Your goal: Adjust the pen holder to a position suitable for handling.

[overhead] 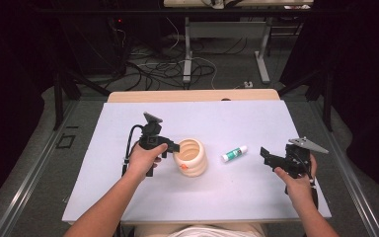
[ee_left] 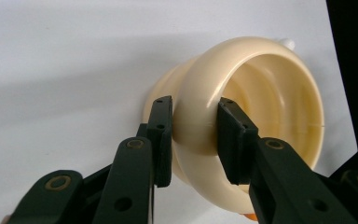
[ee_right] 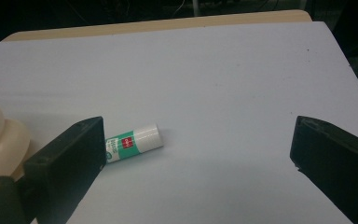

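Jaws of the left gripper [ee_left: 195, 140] pinch the rim of the cream ribbed cup [overhead: 191, 157], upright mid-counter [overhead: 128, 197]; those of the right gripper [ee_right: 198, 154] gape empty. Steadying looks done, so next comes lining up on the glue stick [ee_right: 133, 142] lying just beside the cup.

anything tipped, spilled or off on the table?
Nothing spilled or damaged. The white-and-green glue stick lies on its side on the white table. The cream ribbed plastic cup stands upright, rim between the left gripper jaws.
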Tool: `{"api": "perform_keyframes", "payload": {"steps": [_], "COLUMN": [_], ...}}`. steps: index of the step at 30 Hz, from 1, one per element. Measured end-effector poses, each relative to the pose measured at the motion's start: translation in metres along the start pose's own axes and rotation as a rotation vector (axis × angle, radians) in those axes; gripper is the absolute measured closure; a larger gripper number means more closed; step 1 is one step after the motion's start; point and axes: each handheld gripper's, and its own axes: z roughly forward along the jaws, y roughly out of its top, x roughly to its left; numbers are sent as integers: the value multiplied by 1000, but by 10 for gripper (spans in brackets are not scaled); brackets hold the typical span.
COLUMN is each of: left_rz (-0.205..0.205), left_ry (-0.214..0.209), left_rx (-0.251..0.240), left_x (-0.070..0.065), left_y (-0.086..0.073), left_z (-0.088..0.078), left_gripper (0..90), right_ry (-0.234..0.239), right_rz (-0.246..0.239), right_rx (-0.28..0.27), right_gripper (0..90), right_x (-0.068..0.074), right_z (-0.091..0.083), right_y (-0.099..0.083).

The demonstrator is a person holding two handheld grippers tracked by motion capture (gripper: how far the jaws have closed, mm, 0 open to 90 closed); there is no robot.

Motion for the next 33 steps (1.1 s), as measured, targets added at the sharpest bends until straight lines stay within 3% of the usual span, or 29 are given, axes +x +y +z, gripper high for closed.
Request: {"api": "perform_keyframes", "payload": {"steps": [2,3,24,29,30,31,33], "left_rz": [7,6,7,15,41,24,32], "left_ry": [-4,-5,-7,-8,-6,-11,-10], "left_rx": [3,4,-20,-25,-19,-27,-33], "left_x": [-2,-3,-9,-9,-8,-9,-9], "left_y": [0,0,2,3,3,3,3], "left_z": [2,2,9,8,7,7,6], "left_gripper": [679,674,651,636,630,624,606], "right_ry": [-2,-2,-1,-4,-2,-2,2], "right_rz": [4,1,-1,-5,0,-4,-5], "right_rx": [-22,5,-4,2,4,2,0], "right_gripper": [31,31,31,31,31,31,31], "right_x": [0,0,-1,0,0,0,-1], "right_z": [2,0,1,1,1,1,1], "right_y": [-1,0,0,0,0,0,0]}}
